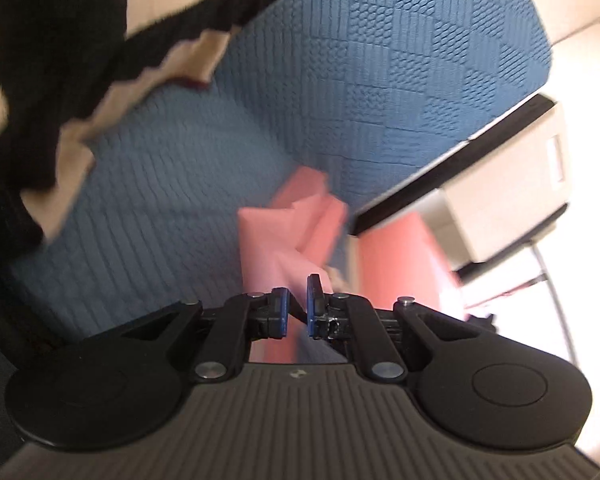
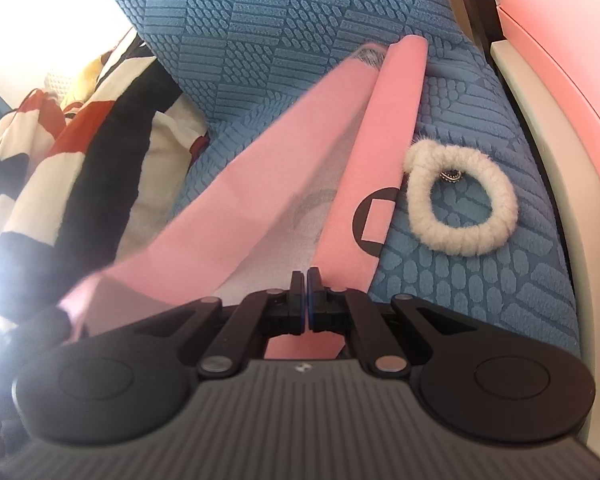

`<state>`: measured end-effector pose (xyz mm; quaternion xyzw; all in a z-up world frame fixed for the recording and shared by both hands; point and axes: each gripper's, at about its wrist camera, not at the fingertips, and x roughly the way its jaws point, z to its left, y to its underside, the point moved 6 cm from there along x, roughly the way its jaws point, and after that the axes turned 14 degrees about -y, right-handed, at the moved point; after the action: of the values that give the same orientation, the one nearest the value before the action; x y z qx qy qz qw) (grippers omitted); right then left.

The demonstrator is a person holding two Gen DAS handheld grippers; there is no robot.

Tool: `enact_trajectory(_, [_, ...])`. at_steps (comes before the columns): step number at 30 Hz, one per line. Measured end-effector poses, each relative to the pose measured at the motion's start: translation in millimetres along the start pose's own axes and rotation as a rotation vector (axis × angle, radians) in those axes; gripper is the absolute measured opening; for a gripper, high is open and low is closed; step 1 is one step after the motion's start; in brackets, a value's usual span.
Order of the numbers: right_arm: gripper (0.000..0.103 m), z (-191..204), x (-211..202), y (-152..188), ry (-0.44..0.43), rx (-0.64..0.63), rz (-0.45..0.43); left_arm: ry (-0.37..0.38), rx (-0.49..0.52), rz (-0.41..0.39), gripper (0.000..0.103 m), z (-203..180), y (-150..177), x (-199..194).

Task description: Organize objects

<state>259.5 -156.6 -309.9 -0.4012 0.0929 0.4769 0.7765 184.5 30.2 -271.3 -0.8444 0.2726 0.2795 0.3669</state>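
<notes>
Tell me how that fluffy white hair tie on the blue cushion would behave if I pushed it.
The fluffy white hair tie looks soft and light, so it would probably squash and slide, not roll. It lies flat on the textured blue cushion, whose ridges may snag its fuzz. Its small metal charm might catch.

Left gripper (image 1: 298,308): black two-finger unit, blue pads; jaws nearly together, clamped on a fold of pink cloth (image 1: 288,236); pointing downward, view tilted. Right gripper (image 2: 305,300): same build; jaws fully closed, pinching the same cloth; angled downward.

Left tool (image 1: 298,306) pinching pink cloth (image 1: 288,232) above blue textured cushion (image 1: 340,80).
</notes>
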Motion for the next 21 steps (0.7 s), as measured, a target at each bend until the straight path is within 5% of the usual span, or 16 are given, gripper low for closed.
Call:
enact_trajectory(6, [0.002, 4.3, 0.3, 2.5, 0.013, -0.036, 0.009, -0.204, 0.195, -0.072, 0.009, -9.9, -7.2, 15.8])
enact_trajectory(11, [0.002, 6.1, 1.0, 2.7, 0.02, -0.05, 0.011, -0.35, 0.224, -0.078, 0.009, 1.5, -9.2, 27.5])
enact_trajectory(21, [0.002, 9.4, 3.3, 2.7, 0.029, -0.071, 0.02, -0.371, 0.083, -0.083, 0.015, 23.5, -34.7, 20.3])
